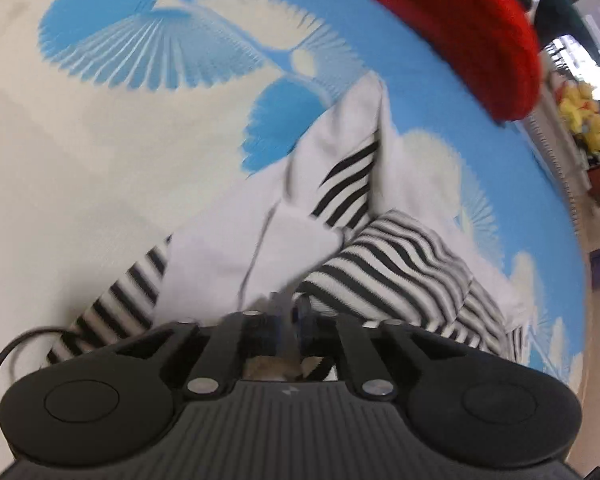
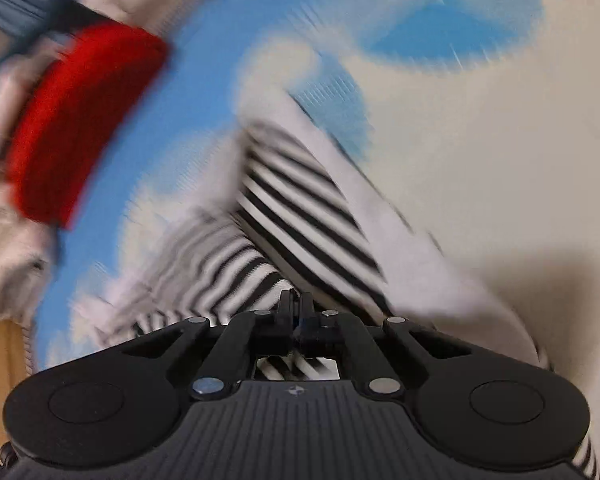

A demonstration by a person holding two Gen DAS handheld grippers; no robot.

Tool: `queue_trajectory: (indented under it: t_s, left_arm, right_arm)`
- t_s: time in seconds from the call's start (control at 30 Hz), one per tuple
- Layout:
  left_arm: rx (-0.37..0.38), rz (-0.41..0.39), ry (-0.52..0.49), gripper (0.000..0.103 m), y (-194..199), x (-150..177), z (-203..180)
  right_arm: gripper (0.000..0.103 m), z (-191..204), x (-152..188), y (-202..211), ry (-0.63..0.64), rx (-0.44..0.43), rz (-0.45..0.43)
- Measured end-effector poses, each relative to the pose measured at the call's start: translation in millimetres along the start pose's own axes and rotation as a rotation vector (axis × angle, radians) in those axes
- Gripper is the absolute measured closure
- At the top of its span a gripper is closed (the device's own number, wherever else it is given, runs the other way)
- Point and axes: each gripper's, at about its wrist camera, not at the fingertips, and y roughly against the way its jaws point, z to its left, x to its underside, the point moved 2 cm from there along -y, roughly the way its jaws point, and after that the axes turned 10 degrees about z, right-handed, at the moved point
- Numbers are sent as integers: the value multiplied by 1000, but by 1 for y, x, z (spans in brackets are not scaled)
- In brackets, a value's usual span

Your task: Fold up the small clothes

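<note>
A small garment of black-and-white stripes [image 1: 400,264] with plain white panels [image 1: 228,248] lies crumpled on a blue-and-cream patterned sheet [image 1: 100,120]. My left gripper [image 1: 286,308] points down at its near edge, and the jaws stand close together with white cloth pinched between them. In the right wrist view the same striped garment [image 2: 300,200] runs up and away from my right gripper [image 2: 297,304]. Its jaws are nearly touching, with the tips pressed into the striped cloth. That view is blurred.
A folded red cloth [image 1: 460,20] lies at the far edge of the sheet, also seen as a red cloth [image 2: 84,120] at upper left. A pale cloth heap [image 2: 8,248] sits below it. A black cable [image 1: 4,356] trails at lower left. Yellow toys [image 1: 584,116] stand beyond the bed.
</note>
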Motion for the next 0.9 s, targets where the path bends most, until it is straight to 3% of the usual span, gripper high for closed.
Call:
queue_trajectory:
  t_s: [0.1, 0.17, 0.3, 0.37, 0.47, 0.5, 0.57, 0.6, 0.63, 0.83, 0.9]
  left_arm:
    - [19, -62, -55, 89, 18, 1, -12]
    - [36, -120, -109, 89, 31, 4, -22]
    - [55, -173, -175, 89, 40, 11, -32]
    - [67, -173, -187, 89, 40, 12, -35]
    - [76, -143, -206, 89, 29, 10, -37]
    - [63, -115, -219, 89, 20, 9, -34]
    - [-21, -24, -214, 90, -5, 8, -27]
    - [-54, 10, -195, 92, -15, 7, -21]
    - [-52, 17, -180, 92, -18, 7, -17]
    - [1, -44, -207, 90, 7, 6, -25]
    - [-4, -14, -197, 90, -1, 8, -21]
  right_arm:
    - [96, 4, 1, 4, 0, 33, -42]
    - [95, 16, 1, 19, 52, 18, -125]
    - [82, 38, 2, 46, 165, -54, -291]
    - [82, 43, 2, 47, 202, -135, -268]
    - [81, 45, 1, 23, 203, -213, -117]
    - [77, 45, 1, 14, 206, -191, -72]
    - [71, 45, 2, -11, 251, -47, 28]
    - [72, 42, 3, -19, 251, 28, 38]
    - [74, 37, 2, -23, 230, 46, 37]
    - [68, 51, 6, -1, 307, 10, -43]
    - [63, 50, 8, -2, 306, 14, -29]
